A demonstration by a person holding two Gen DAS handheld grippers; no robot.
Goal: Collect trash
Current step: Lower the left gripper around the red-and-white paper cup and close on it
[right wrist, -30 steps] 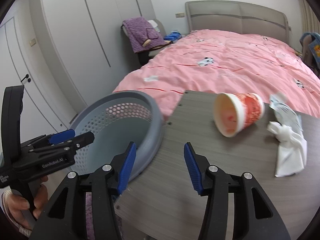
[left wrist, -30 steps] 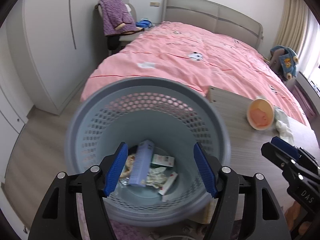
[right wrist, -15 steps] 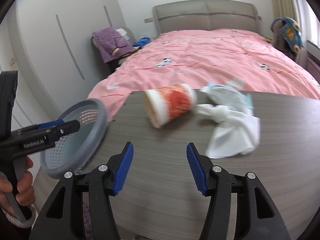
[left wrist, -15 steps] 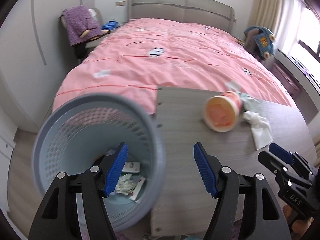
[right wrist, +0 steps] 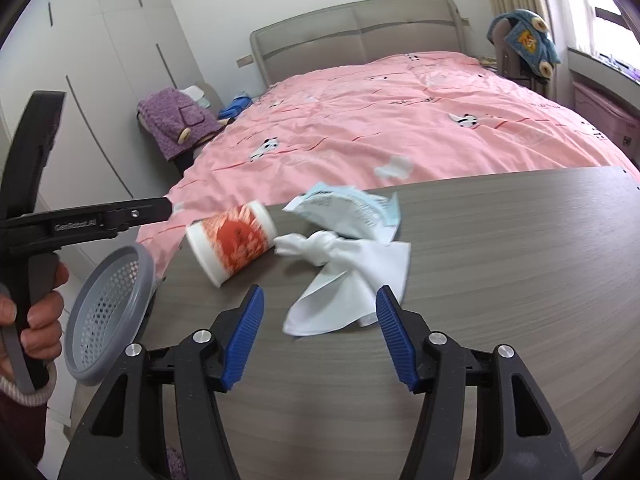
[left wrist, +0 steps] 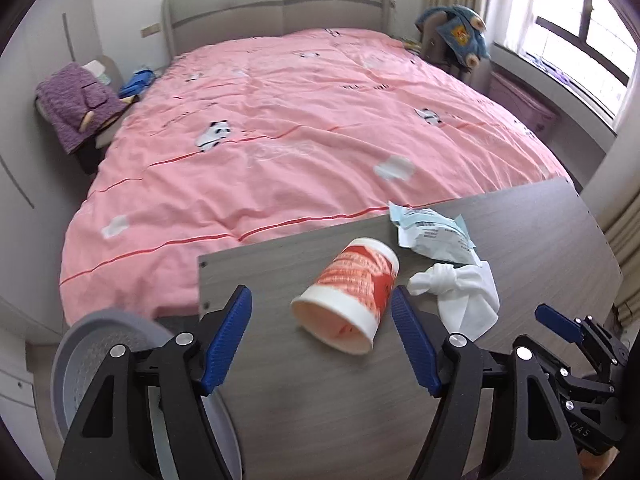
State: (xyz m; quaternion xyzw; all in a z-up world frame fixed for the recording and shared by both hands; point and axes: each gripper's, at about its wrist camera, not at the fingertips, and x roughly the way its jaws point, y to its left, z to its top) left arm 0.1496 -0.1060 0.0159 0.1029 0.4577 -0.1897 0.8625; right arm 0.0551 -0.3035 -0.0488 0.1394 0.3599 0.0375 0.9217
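Left claw point(left wrist: 322, 340) seen wide open, nothing gripped; jaws just been opening. Paper cup point(left wrist: 348, 294) lay on its side on the tabletop point(left wrist: 320, 420), directly ahead between the two blue pads point(left wrist: 229, 340), mouth toward the claw, not touched by either pad. Right pad close beside cup's rim; contact not resolvable.

Right claw point(right wrist: 320, 336) also open and empty, jaws just been opening. White knotted cloth point(right wrist: 352, 276) lay flat just beyond and between its pads, near corner of the fabric close to the right pad. Cup point(right wrist: 232, 242) farther off to the claw's left in this view, near the tabletop's left edge.

Cup: white rim and base, red-orange printed band round the wall, pinkish stain inside. Cloth: plain white, tied into a knot at the end nearest the cup, rest spread loose. Crumpled light-blue and white printed wrapper point(left wrist: 434, 234) behind cloth, touching it.

Grey perforated wastebasket point(right wrist: 110, 316) stood below the tabletop's left edge, beside the bed point(right wrist: 400, 132) with pink cover. Left claw's handle held in a hand point(right wrist: 34, 320) at left of the right wrist view.
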